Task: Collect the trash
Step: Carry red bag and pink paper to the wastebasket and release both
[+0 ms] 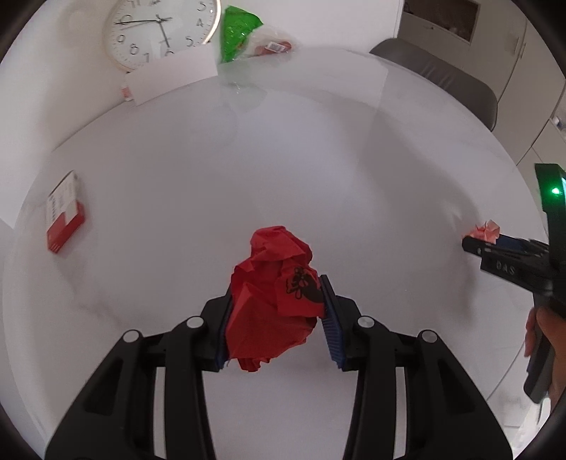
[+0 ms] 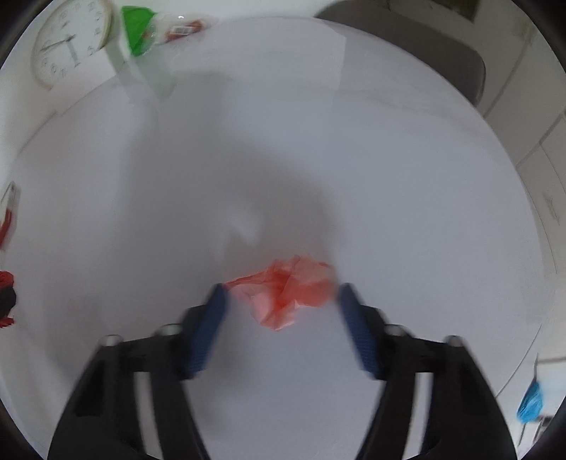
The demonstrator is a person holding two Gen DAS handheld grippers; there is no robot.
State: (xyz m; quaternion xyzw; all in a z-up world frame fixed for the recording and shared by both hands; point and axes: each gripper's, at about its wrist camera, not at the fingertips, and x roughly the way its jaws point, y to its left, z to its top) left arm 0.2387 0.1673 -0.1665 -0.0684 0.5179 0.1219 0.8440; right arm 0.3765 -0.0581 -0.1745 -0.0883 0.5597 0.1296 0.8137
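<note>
Red crumpled paper (image 1: 272, 290) clamped between left jaws.

White table (image 1: 318, 159), grey chair (image 1: 442, 81), wall clock (image 1: 159, 32)

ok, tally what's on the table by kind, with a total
Crumpled paper wads: 2, the red wad between the left tongs and the pale pink wad between the right tongs
Red and white boxes: 1
Wall clocks: 1
Clear bags with green and red contents: 1
White paper sheets: 2
Total: 7
</note>
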